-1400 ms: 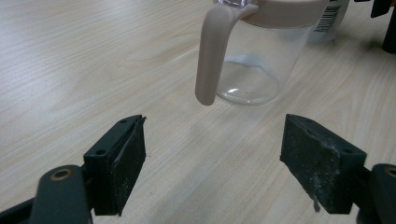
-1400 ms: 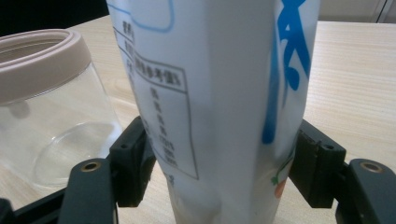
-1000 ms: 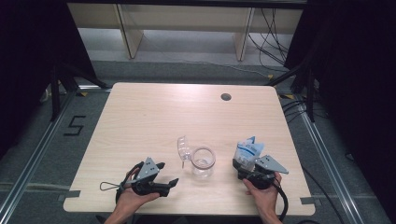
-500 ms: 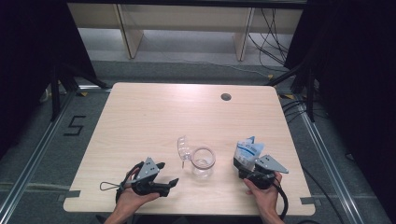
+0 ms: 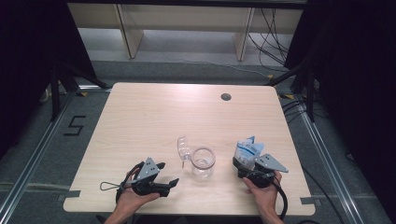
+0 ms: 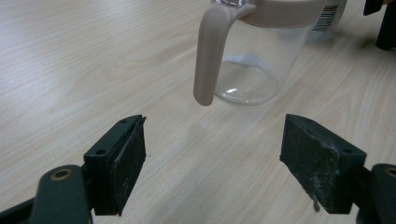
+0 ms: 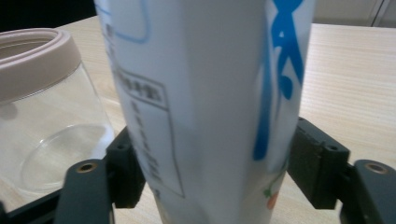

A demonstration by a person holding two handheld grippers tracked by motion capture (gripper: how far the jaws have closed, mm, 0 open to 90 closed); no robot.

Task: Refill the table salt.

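standing at 5 o'clock on the pale wooden desk (image 5: 154, 112), white-and-blue paper pouch (image 5: 248, 149) clasped by right tongs (image 5: 243, 164), jaws just widened; clear glass jar (image 5: 202, 162) at 9 o'clock of it; left tongs (image 5: 167, 175) released, empty.

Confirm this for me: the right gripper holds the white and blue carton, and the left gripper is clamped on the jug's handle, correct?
Not quite. In the left gripper view the left gripper is open, its jaws apart and short of the jug's handle, touching nothing. The right gripper does hold the white and blue carton.
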